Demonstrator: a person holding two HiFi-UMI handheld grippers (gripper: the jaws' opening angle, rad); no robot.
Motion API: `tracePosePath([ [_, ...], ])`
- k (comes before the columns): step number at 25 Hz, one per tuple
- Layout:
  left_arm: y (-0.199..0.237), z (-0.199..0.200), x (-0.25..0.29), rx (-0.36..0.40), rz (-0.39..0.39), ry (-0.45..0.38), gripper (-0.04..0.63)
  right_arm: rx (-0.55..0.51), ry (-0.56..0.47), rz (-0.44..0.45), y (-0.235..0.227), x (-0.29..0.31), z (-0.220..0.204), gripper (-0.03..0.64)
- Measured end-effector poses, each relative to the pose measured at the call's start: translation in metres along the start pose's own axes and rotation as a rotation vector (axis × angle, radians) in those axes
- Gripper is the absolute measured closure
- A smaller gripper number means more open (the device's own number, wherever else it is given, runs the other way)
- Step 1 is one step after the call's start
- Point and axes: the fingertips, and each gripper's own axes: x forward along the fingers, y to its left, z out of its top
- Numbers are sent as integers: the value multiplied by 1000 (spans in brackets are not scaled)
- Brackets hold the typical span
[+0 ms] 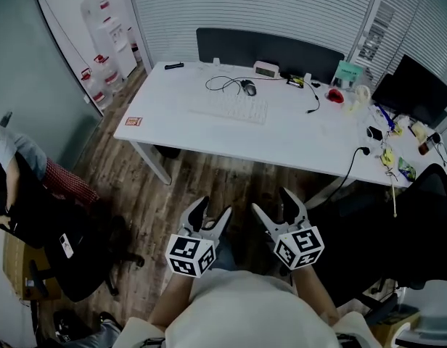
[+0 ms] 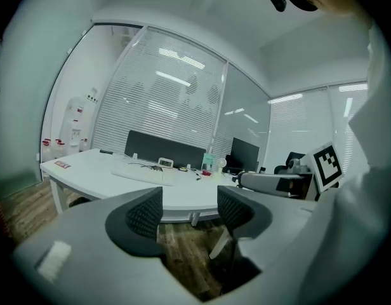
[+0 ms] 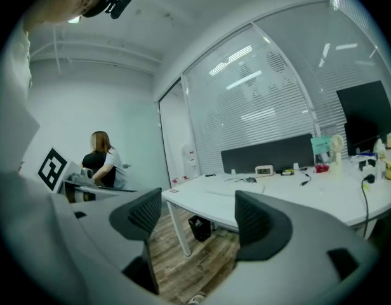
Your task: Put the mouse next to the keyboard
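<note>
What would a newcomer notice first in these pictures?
At the bottom of the head view, the left tool and right tool are held side by side over the wooden floor, both open and empty, short of the white desk. On the desk, the black mouse lies just beyond the far edge of the white keyboard.

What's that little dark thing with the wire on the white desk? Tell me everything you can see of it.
That is the mouse: small, dark and rounded, probably plastic. It lies flat on the white desk, close behind the far edge of the white keyboard; whether the two touch is too small to tell. Its thin dark cable curls away to the left in a loose loop on the desk. Nothing is holding it.
</note>
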Motion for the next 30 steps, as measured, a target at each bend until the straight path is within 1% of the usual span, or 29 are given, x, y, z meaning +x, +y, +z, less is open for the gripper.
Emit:
tracePosePath([
  [8, 68, 34, 57, -6, -13, 4, 337, -12, -2, -10, -24, 86, 26, 265],
  [19, 154, 79, 114, 14, -46, 16, 337, 2, -6, -70, -48, 185, 53, 264],
  [30, 224, 98, 170, 38, -105, 50, 337, 32, -32, -122, -74, 273, 64, 264],
])
